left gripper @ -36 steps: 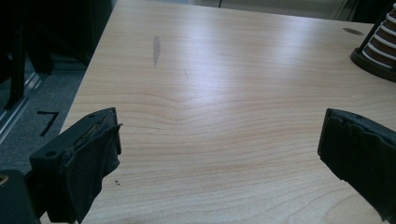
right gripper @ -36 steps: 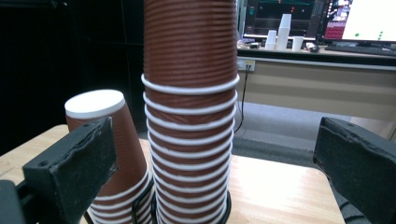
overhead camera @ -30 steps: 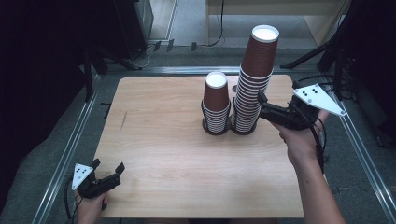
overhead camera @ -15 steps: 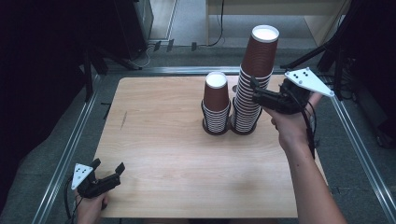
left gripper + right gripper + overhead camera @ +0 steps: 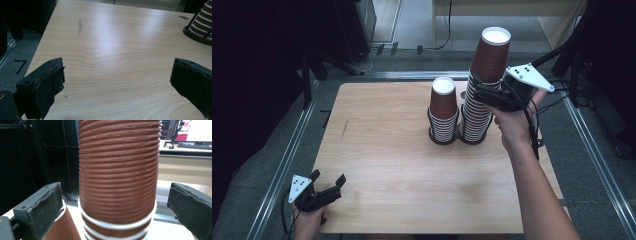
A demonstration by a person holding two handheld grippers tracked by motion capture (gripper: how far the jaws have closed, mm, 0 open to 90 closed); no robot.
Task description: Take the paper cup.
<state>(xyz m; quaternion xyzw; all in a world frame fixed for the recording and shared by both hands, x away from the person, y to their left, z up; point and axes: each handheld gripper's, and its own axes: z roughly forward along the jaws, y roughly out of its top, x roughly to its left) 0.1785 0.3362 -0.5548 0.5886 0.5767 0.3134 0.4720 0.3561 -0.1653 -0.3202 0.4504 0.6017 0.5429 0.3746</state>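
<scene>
I hold the right gripper point(image 5: 479, 90) at the tall stack of cups point(image 5: 482, 107), which stands in its black holder at the far right of the wooden table point(image 5: 387, 150), just beside the short stack of cups point(image 5: 443, 117). My jaws stand wide apart, one on each side of the top cup point(image 5: 119, 170), and neither pad touches its ribbed wall. In the right gripper view the cup sits centred between the jaws, with the white rim of the cup beneath it low in the frame. To do this step well, I judge that I should close on the ribbed wall above that white rim, so that I take one cup and not two. The squeeze should be gentle, since a paper wall is likely to buckle. The lift should go straight up along the stack's axis; a sideways pull could tip the tall stack against its neighbour. My left gripper point(image 5: 324, 192) rests at the near left corner of the table, well apart from both stacks, with its jaws open on nothing.
</scene>
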